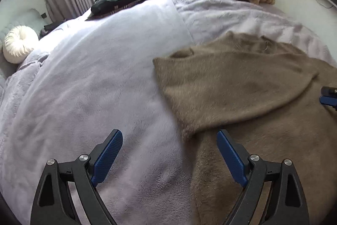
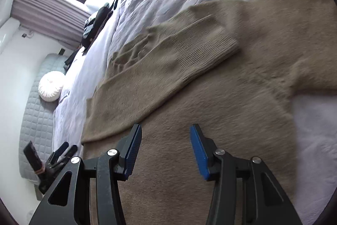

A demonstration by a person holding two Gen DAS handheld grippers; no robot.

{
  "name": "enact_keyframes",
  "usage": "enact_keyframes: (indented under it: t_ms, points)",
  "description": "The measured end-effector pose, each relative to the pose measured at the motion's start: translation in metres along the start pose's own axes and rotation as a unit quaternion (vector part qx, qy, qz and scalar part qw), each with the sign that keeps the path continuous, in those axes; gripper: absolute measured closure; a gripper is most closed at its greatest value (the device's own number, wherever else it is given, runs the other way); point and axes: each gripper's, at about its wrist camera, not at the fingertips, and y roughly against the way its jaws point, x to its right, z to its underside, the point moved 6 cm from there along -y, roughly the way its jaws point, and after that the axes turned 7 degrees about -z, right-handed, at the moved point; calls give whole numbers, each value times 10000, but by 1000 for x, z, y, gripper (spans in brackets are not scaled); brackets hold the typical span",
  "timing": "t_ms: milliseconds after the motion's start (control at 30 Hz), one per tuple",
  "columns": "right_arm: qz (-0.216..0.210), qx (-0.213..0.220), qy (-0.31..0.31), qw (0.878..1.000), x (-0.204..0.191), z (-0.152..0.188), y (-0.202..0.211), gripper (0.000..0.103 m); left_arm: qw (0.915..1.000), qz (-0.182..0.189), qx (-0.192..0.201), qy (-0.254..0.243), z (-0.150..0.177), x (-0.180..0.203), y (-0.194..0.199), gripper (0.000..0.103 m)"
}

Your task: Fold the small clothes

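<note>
Sweater feel: I judge the brown sweater [image 1: 242, 81] soft, limp and light; the fuzzy knit should not slip from the pads, but any part I lift will sag and drag the rest along.

Where I would grip: at a seam or the ribbed cuff [image 2: 212, 50], where the knit is doubled and firmer. For a body fold I would pinch the side edge at two well-separated spots, one per hand, so the layer comes over flat.

Sweater look: plain tan-brown, brushed nap, ribbing at the cuff. One sleeve [image 2: 147, 77] is already laid across the body, running from about 8 o'clock to 2 o'clock in the right wrist view, with small puckers near its upper edge.

Sweater place: spread flat on the lilac blanket [image 1: 105, 77] of the bed, filling the 3 to 5 o'clock part of the left wrist view and most of the right wrist view.

Left hand-held gripper [image 1: 169, 156]: released, jaws spread wide, nothing between the pads; it hangs over the sweater's left edge, one pad above blanket and one above knit.

Right hand-held gripper [image 2: 165, 153]: released too, jaws about half apart over the sweater body at 6 o'clock, gripping nothing.

Risk as I judge it: a single-layer pinch may also catch the fleecy blanket.
</note>
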Motion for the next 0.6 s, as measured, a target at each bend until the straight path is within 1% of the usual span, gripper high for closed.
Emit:
enact_keyframes:
  t_ms: [67, 133, 167, 233, 267, 300, 333, 400, 433, 467, 533, 567, 600]
  points:
    - [-82, 70, -124, 9999, 1, -2, -5, 51, 9997, -37, -124, 228, 0, -3, -13, 12]
    - [-145, 157, -333, 9992, 5, -9, -11, 51, 9984, -278, -263, 415, 0, -10, -27, 12]
    - [-182, 207, -458, 9986, 7, -14, -15, 51, 9978, -318, -320, 495, 0, -13, -32, 12]
    - [-170, 240, -541, 9981, 7, -21, -20, 51, 9970, -228, -334, 662, 2, -21, -36, 12]
    - [-187, 242, -518, 9982, 3, -24, -21, 53, 9970, -231, -289, 675, 3, -23, -35, 12]
    - [-202, 255, -445, 9985, 0, -26, -20, 64, 9973, -231, -233, 651, 4, -24, -34, 12]
    - [-154, 262, -328, 9990, -4, -28, -20, 71, 9977, -251, -174, 597, 6, -25, -33, 12]
    - [186, 274, -221, 9992, -3, -28, -21, 71, 9983, -261, -107, 501, 9, -24, -34, 12]
    - [288, 275, -319, 9987, 4, -27, -22, 72, 9984, -244, -110, 502, 10, -24, -35, 12]
    - [292, 275, -527, 9978, 14, -25, -21, 76, 9983, -211, -124, 533, 10, -24, -36, 12]
    - [135, 319, -832, 9959, 27, -20, -14, 84, 9982, -157, -121, 568, 11, -24, -30, 12]
    - [141, 339, -841, 9958, 30, -18, -9, 84, 9983, -153, -102, 556, 12, -25, -26, 12]
    - [200, 352, -776, 9962, 31, -16, -2, 84, 9983, -264, -71, 521, 14, -28, -20, 12]
